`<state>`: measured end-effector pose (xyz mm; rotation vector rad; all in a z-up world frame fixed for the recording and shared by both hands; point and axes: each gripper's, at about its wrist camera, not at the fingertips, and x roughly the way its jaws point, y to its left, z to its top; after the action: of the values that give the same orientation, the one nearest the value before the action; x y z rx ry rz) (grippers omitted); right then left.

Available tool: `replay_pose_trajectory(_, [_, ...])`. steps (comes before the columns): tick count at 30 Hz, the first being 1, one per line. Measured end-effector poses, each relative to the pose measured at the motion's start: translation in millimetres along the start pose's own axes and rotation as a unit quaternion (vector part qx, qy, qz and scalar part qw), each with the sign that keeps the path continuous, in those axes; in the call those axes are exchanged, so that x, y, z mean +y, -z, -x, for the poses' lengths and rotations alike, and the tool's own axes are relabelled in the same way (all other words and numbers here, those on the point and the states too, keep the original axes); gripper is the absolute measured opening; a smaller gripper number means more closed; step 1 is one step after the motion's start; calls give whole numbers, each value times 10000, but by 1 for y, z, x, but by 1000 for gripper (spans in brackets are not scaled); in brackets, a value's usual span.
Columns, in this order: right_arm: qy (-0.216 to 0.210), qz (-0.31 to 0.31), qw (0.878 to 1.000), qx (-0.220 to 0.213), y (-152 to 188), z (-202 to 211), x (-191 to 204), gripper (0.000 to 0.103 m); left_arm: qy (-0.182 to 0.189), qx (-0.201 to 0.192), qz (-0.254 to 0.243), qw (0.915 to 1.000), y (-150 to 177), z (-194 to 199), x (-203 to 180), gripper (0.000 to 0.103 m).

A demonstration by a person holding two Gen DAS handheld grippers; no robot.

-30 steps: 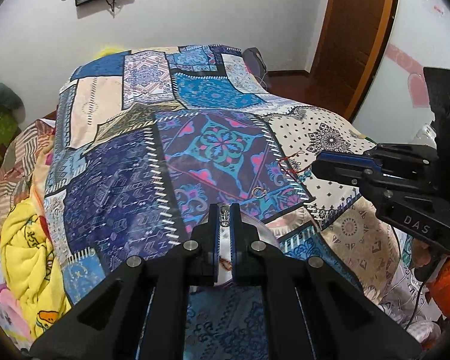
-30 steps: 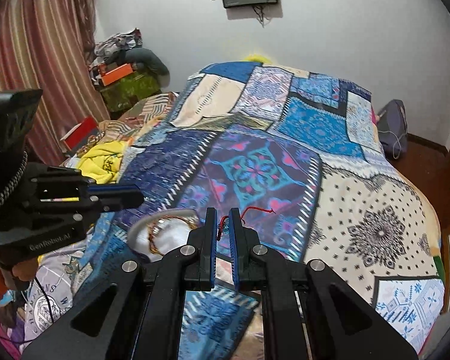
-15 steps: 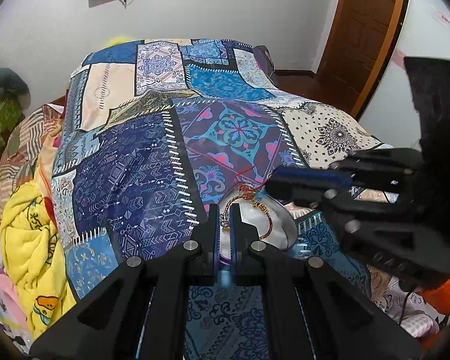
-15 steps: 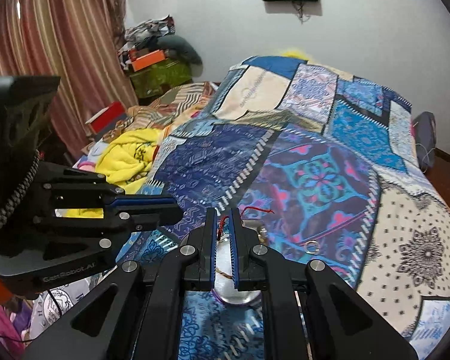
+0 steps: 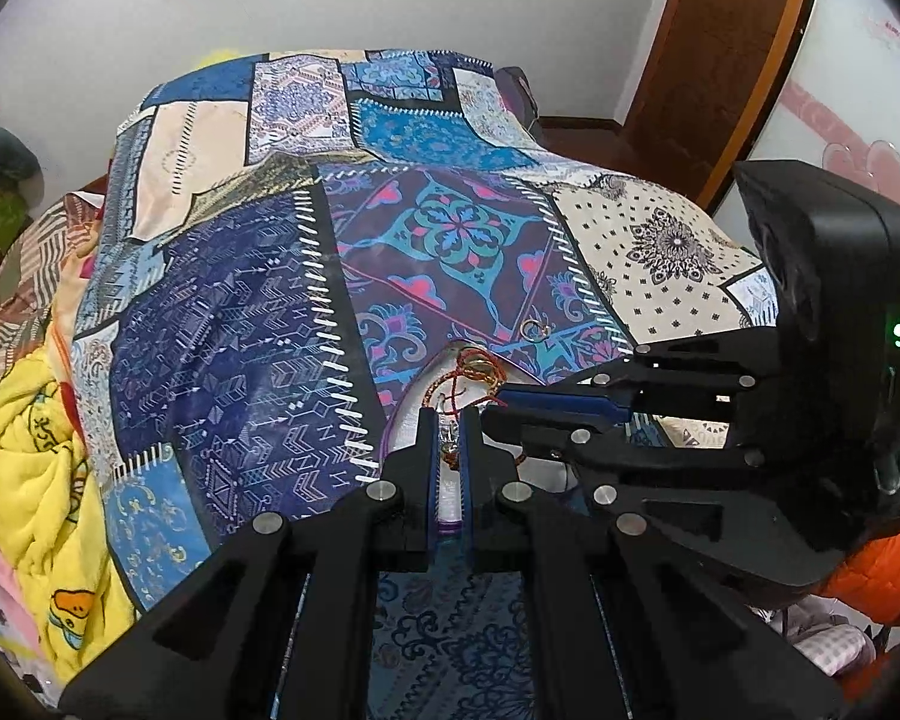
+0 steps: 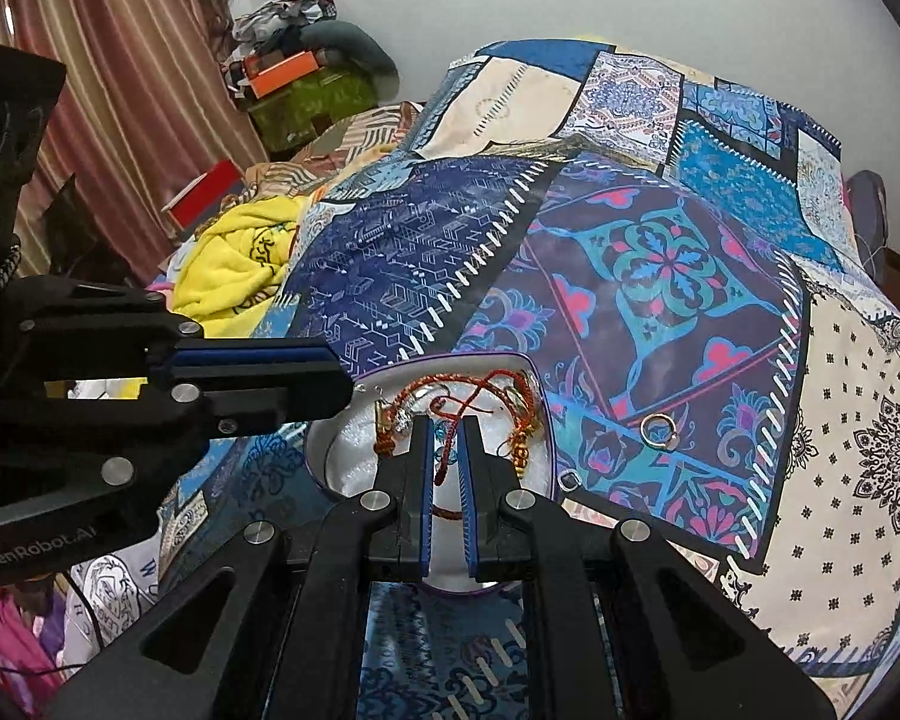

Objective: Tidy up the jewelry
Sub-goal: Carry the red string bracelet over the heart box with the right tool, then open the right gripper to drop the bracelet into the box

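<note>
Two grippers are in view, one white dish, one tangle of red-and-gold thread bracelets, two loose rings and one patchwork bedspread.

The left gripper (image 5: 448,420) has its fingers nearly together, with only a narrow slot between them; nothing can be seen clamped there. The right gripper (image 6: 447,429) has its fingers set slightly apart, and a red thread (image 6: 445,462) runs down through the gap; whether the pads actually pinch it cannot be told.

Half a second ago the right gripper stood farther back, with the dish mostly hidden under its fingers. It has since come forward over the dish, so the bracelets now show on both sides of its tips. In the left wrist view the right gripper has slid lower and nearer, its tips now just right of the left gripper's tips.

The dish (image 6: 354,441) sits on the near part of the bedspread (image 6: 390,276), directly under both pairs of fingertips. The bracelets (image 6: 513,396) lie inside it, looping just beyond the right gripper's tips, with gold beads to their right. A gold ring (image 6: 659,429) lies on the bedspread to the right of the dish, apart from it. A smaller silver ring (image 6: 568,481) lies just outside the dish's right rim
</note>
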<state>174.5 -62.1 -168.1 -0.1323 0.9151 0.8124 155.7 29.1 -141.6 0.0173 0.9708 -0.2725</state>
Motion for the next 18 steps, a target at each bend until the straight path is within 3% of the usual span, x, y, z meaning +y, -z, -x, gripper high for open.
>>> replay_pose_trajectory(12, [103,-9,9996,266,9,-1,-3,8,-141,72,-17,9999,8,-9,0,5])
replay_pose_trajectory(15, [148,-1,9995,282,10,1,-2,14,-158,36,10,9999,9,-6,2,9])
replay_pose_trajectory(18, [264,71,9993,237,11,6,0,30,-245,-35,19,9997,11,-2,4,22])
